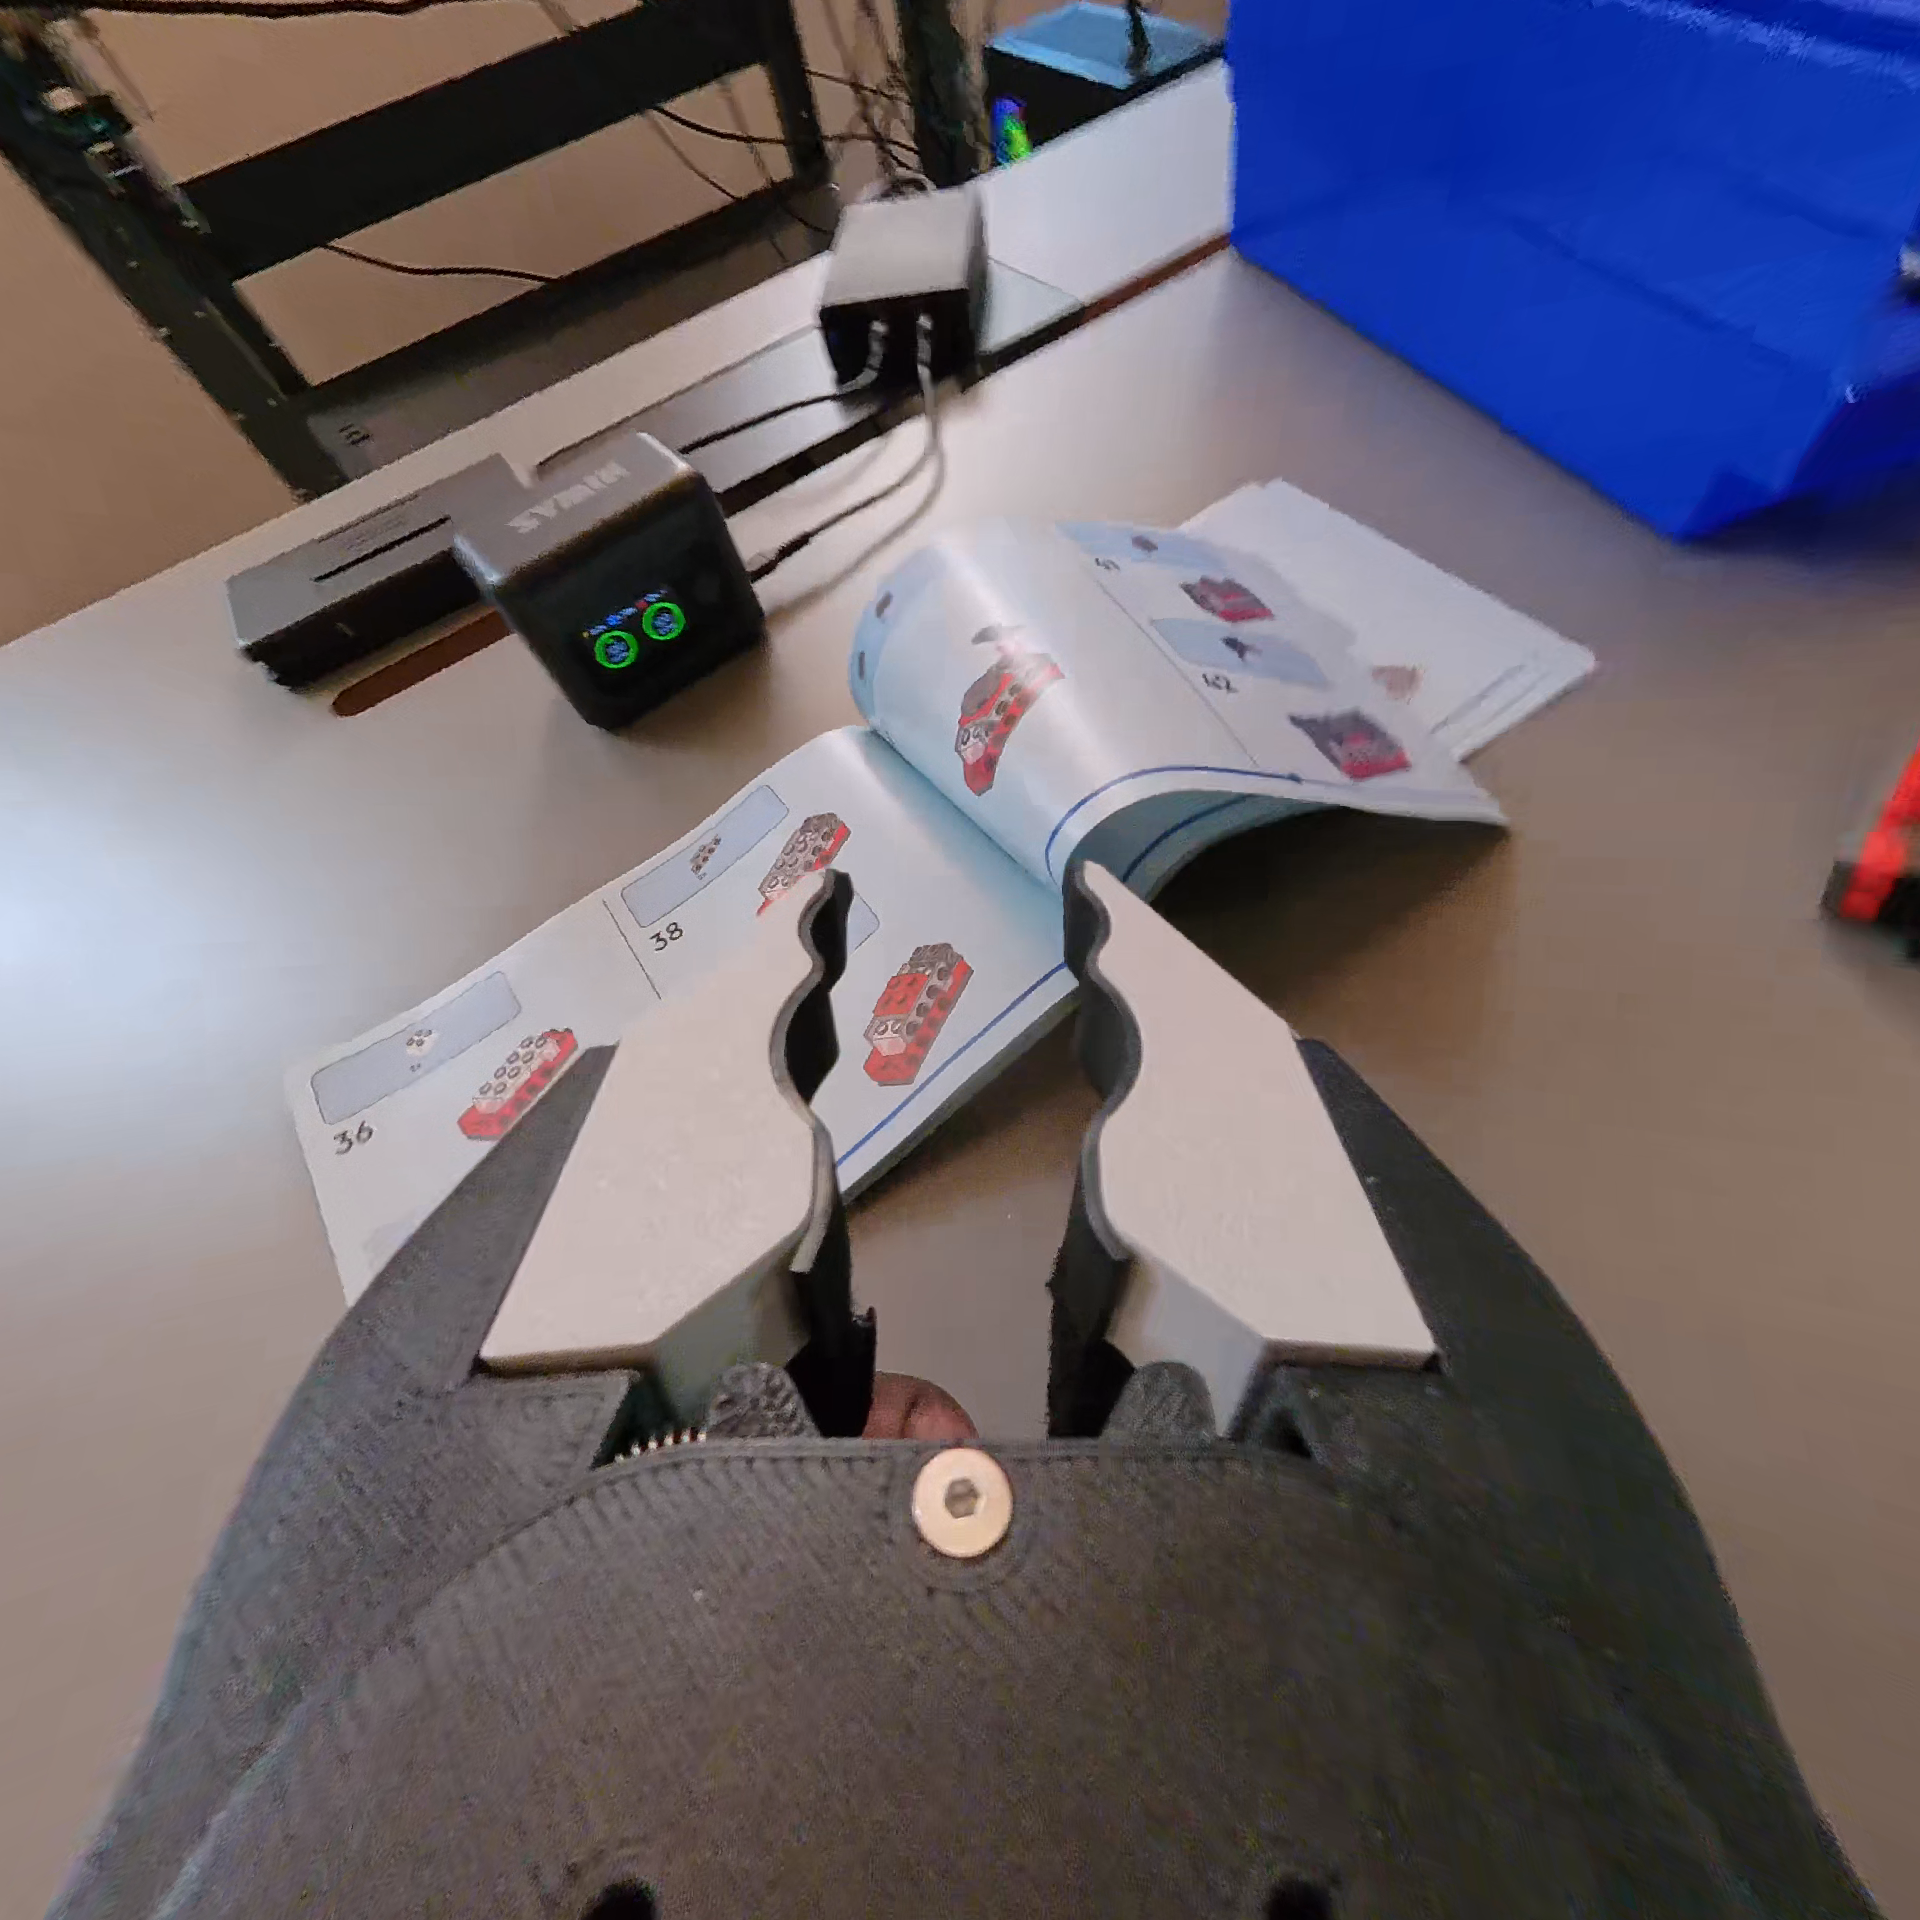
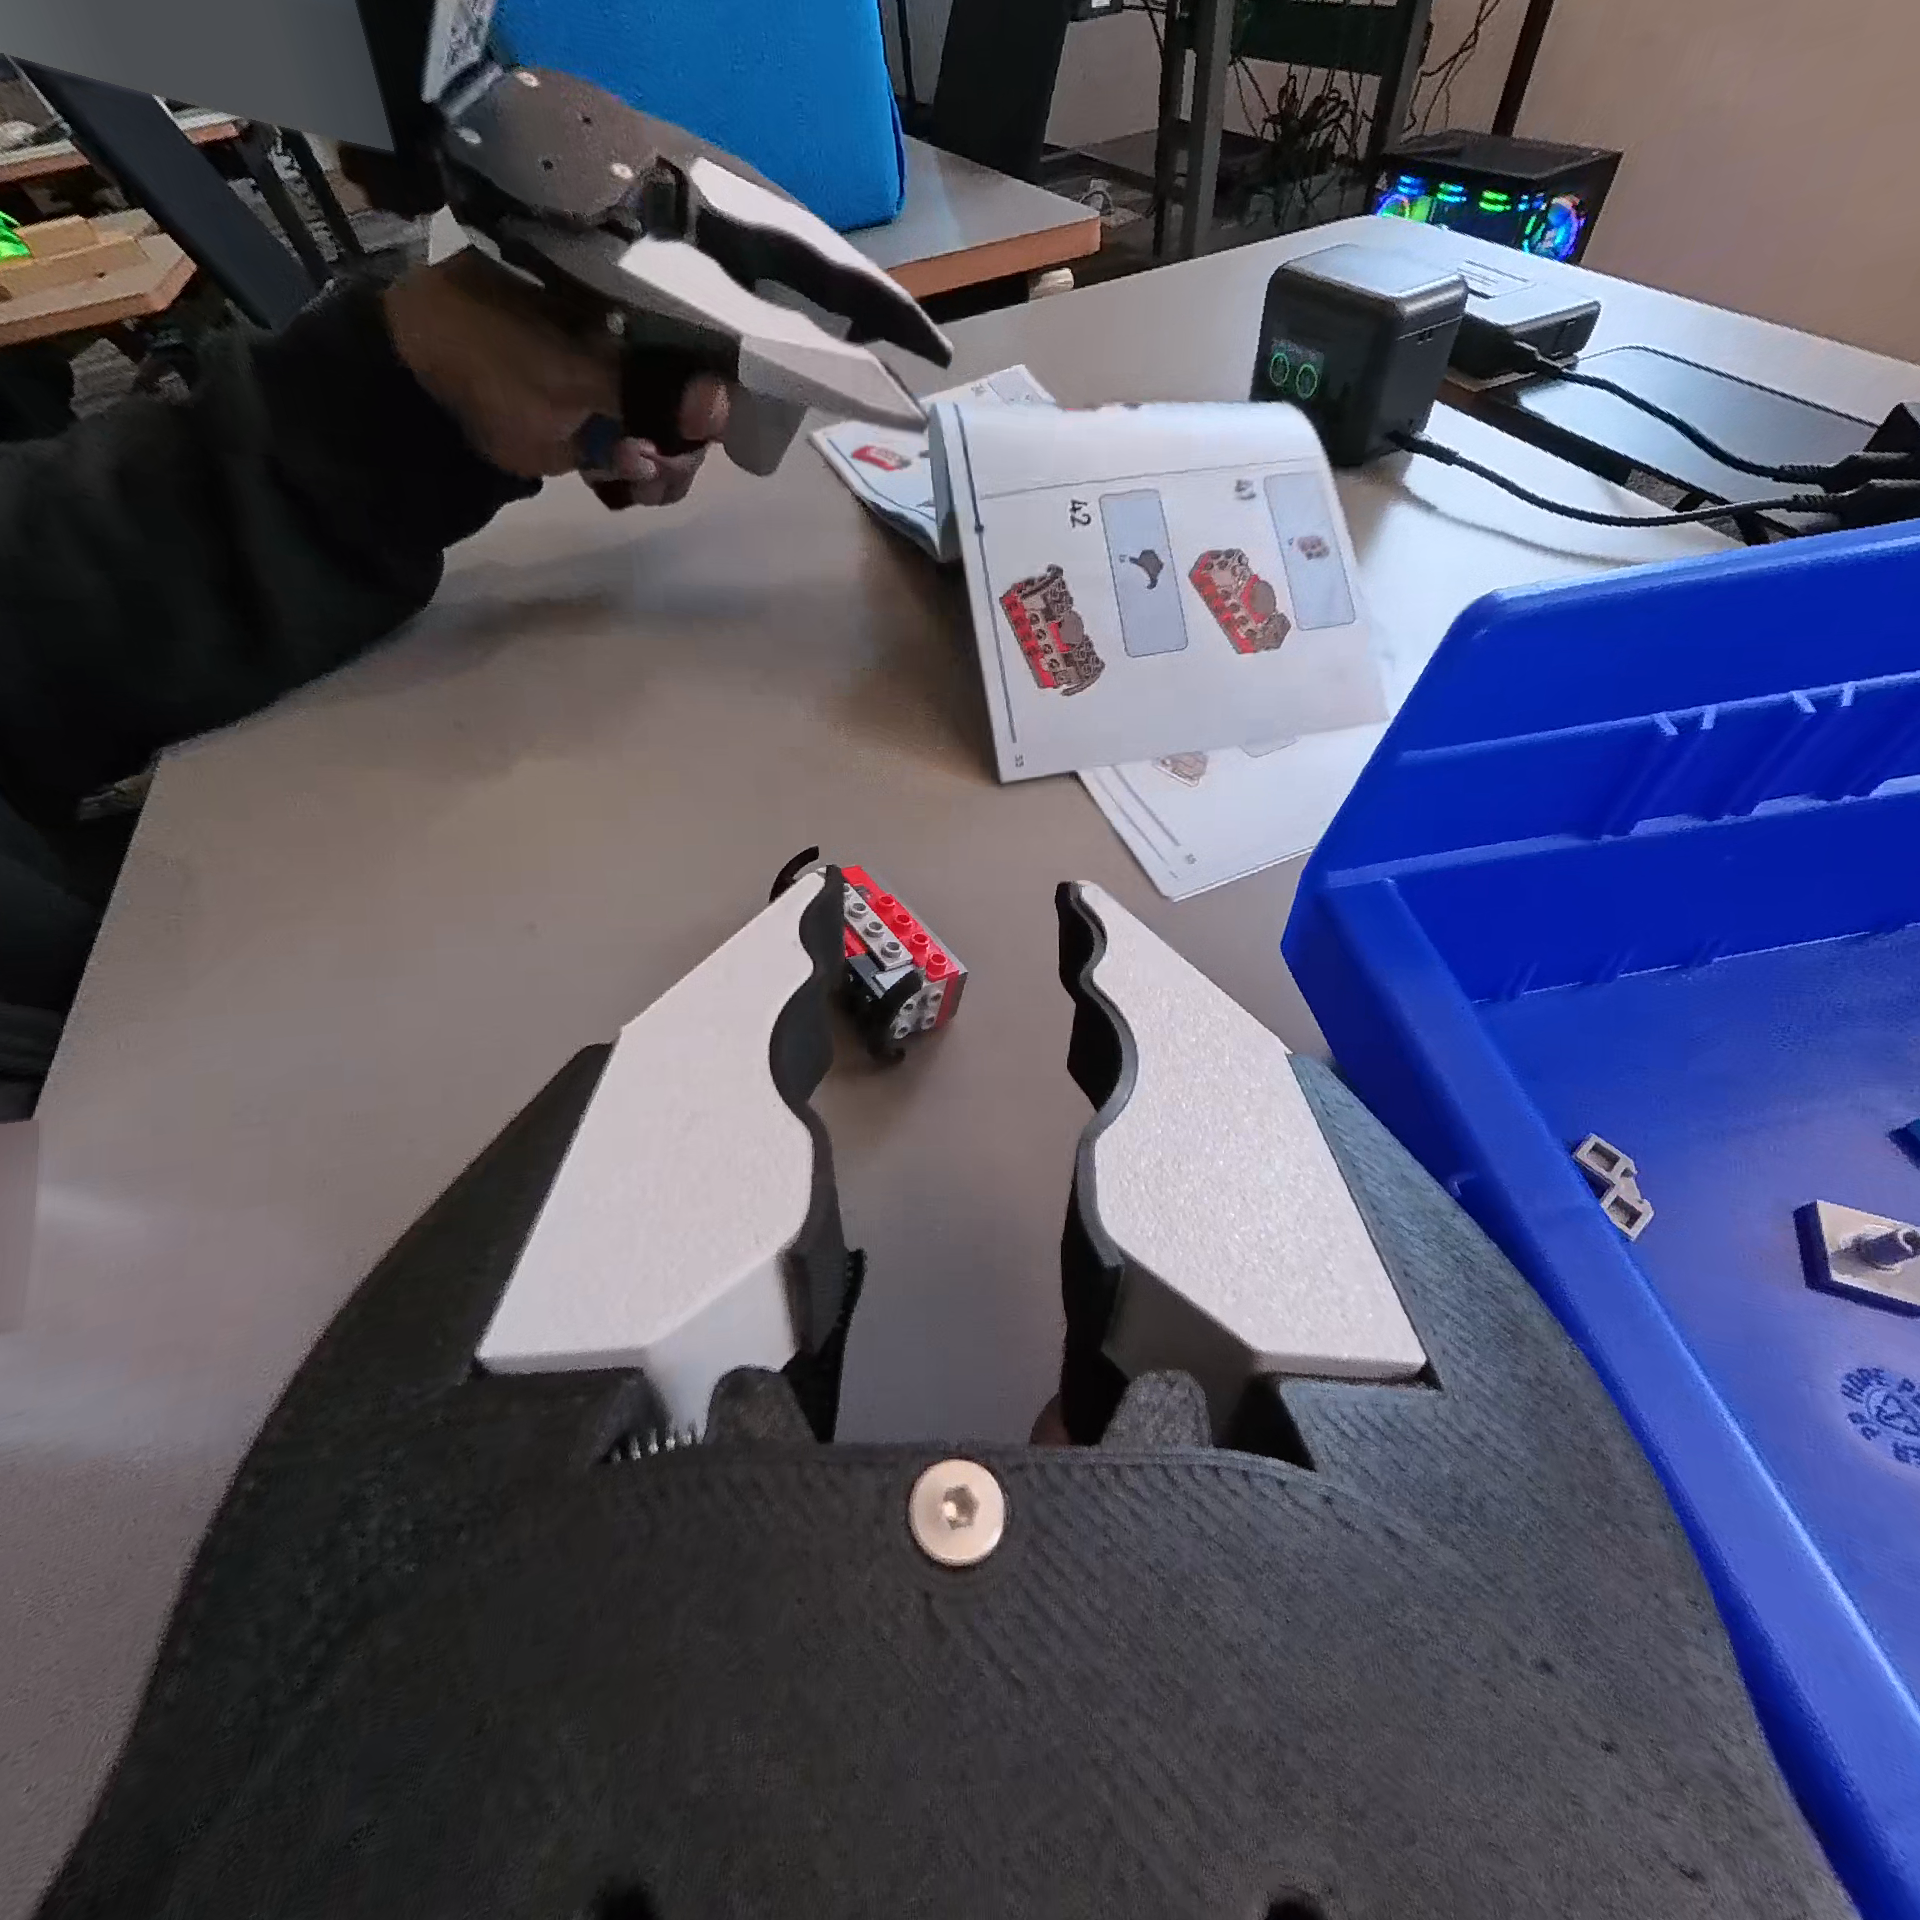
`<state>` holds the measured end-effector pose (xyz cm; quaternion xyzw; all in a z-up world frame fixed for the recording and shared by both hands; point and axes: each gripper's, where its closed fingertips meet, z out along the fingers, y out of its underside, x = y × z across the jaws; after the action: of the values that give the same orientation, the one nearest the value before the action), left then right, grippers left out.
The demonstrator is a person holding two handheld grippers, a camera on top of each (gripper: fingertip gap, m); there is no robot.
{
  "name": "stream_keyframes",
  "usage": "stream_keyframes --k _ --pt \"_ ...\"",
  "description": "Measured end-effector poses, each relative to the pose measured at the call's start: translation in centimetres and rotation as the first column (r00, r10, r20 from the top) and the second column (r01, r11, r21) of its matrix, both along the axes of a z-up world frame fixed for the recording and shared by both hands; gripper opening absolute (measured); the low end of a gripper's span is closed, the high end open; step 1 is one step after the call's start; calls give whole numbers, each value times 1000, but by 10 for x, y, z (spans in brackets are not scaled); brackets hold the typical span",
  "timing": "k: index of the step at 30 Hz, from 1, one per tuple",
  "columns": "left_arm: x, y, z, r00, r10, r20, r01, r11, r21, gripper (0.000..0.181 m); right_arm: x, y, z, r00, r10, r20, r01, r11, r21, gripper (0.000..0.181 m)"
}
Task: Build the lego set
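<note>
A small red, grey and black lego model point(image 2: 902, 961) lies on the grey table point(image 2: 520, 831), just ahead of my right gripper point(image 2: 945, 894) and close to its left finger. The right gripper is open and empty, low over the table. My left gripper point(image 1: 958, 883) is open and empty, held above the open instruction booklet point(image 1: 1039, 790). In the right wrist view the left gripper point(image 2: 925, 384) hovers at the booklet's point(image 2: 1164, 592) raised page. The model also shows at the right edge of the left wrist view point(image 1: 1883, 862).
A blue plastic bin point(image 2: 1558, 831) stands to the right, with a few loose pieces inside, among them a grey one point(image 2: 1616, 1184). The bin also shows in the left wrist view point(image 1: 1558, 270). A black cube device point(image 1: 613, 592) with cables sits behind the booklet. My right fingertips sit around 25 cm from my left ones. From my left tips it is roughly 15 cm to the black cube device point(image 1: 613, 592); from my right, 35 cm. The right camera catches it too, in the right wrist view point(image 2: 1304, 331).
</note>
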<state>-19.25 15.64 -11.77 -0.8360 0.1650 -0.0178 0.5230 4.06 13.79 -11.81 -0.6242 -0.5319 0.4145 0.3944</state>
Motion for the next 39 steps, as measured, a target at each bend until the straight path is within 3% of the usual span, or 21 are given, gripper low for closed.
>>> stream_keyframes --k 3,7,10,13,14,15,18,22,25,29,33,36,39 --pt "-12 3 6 981 144 128 -147 989 15 40 0 0 -1 1000 -3 6 3 1000 3 41" --pt "-33 2 12 901 278 334 -296 955 2 40 0 2 -1 1000 -8 9 8 1000 -5 41" --pt "-43 2 11 757 319 570 -344 936 -68 39 0 3 -2 1000 -13 10 14 1000 -14 41" --pt "-52 2 7 536 312 784 -330 933 -145 38 -1 4 -2 1000 -19 13 20 1000 -19 41" --pt "-53 2 4 492 309 814 -316 935 -164 38 -1 4 -3 1000 -20 15 21 1000 -20 41" --pt "-52 2 2 487 305 818 -298 939 -173 38 -1 4 -3 1000 -21 18 22 1000 -20 41" --pt "-51 5 1 625 303 719 -300 944 -136 39 -1 5 -4 999 -24 26 24 999 -21 41" --pt "-47 8 4 862 283 421 -297 954 -34 44 -2 5 -6 999 -26 35 26 999 -18 41" --pt "-39 13 5 952 241 192 -252 967 35 49 -2 5 -6 999 -26 36 27 1000 -16 41" --pt "-29 19 6 981 193 -31 -188 976 111 50 -2 5 -5 999 -26 31 27 1000 -17 41" --pt "-32 24 16 969 217 -119 -194 964 182 46 -1 5 -3 1000 -24 17 24 999 -24 40" --pt "-41 28 25 965 258 -54 -242 949 202 40 -1 4 -2 1000 -20 10 20 999 -30 40" --pt "-56 32 25 941 312 134 -330 933 143 35 -1 3 -2 1000 -12 8 12 999 -30 41"
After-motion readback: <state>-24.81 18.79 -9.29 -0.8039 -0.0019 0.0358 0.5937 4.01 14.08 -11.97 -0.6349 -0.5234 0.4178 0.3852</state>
